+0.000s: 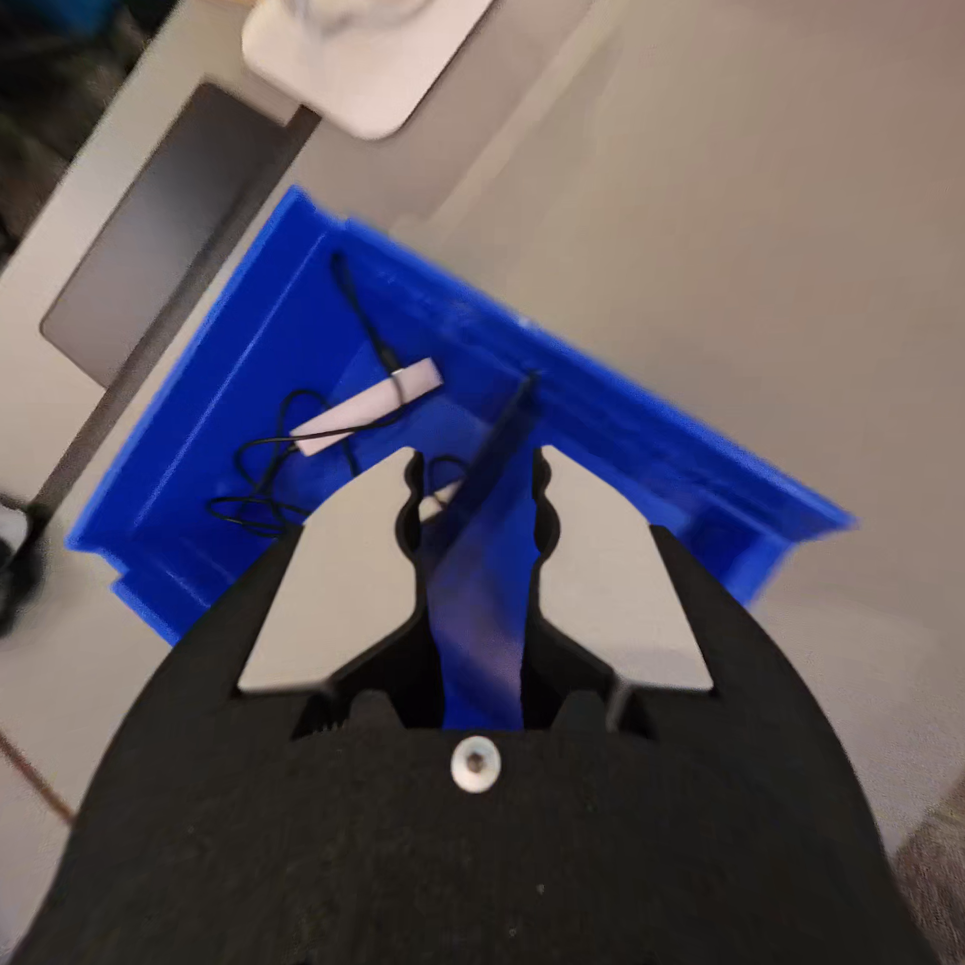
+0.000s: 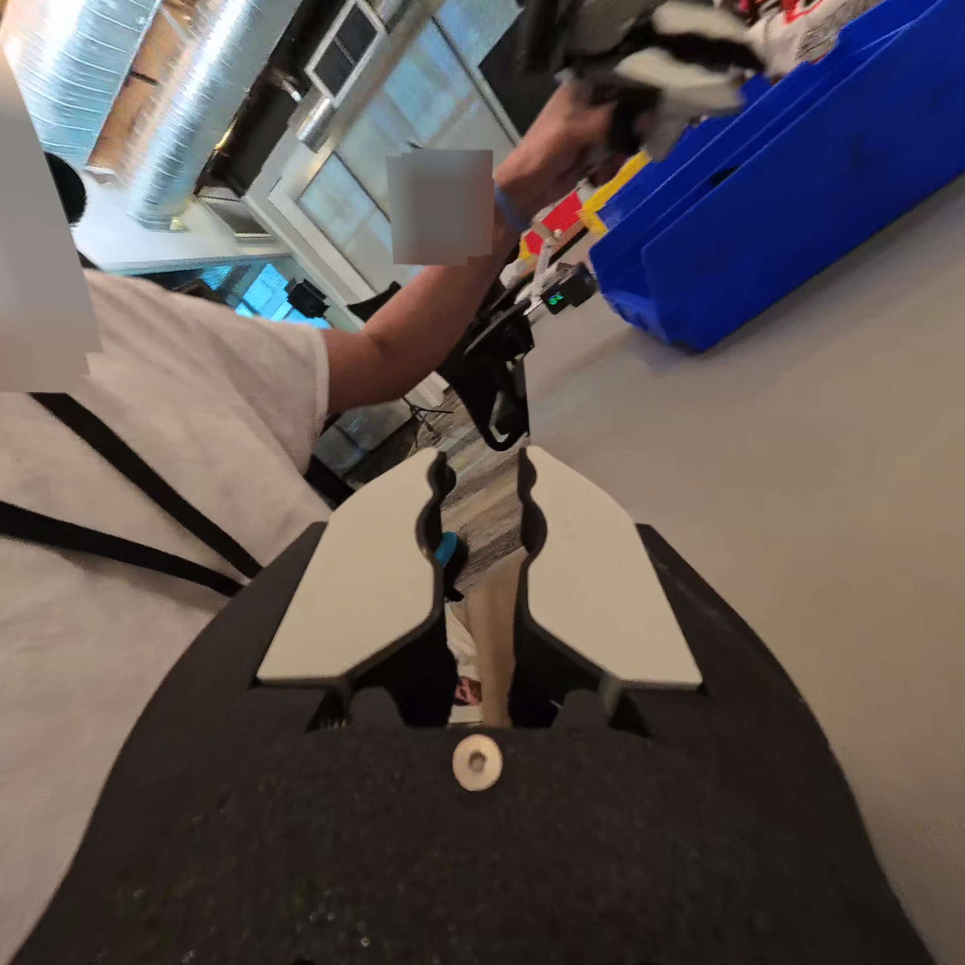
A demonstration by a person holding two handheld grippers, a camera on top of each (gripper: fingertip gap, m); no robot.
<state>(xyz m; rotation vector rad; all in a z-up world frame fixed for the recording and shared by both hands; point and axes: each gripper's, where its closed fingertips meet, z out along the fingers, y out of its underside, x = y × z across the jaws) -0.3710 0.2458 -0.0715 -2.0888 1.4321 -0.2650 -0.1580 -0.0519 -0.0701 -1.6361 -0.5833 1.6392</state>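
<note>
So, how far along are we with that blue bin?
Already in the blue bin: a thin black cable and a pale strip lie on its floor. In hand: nothing that I can see. The left gripper hangs open over the bin, and the right gripper is open beside the grey table. What is left cannot be told from these blurred views.

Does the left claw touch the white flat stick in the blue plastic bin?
Apart. The left wrist view shows open bin floor between the left claw and the white flat stick in the blue plastic bin.
</note>
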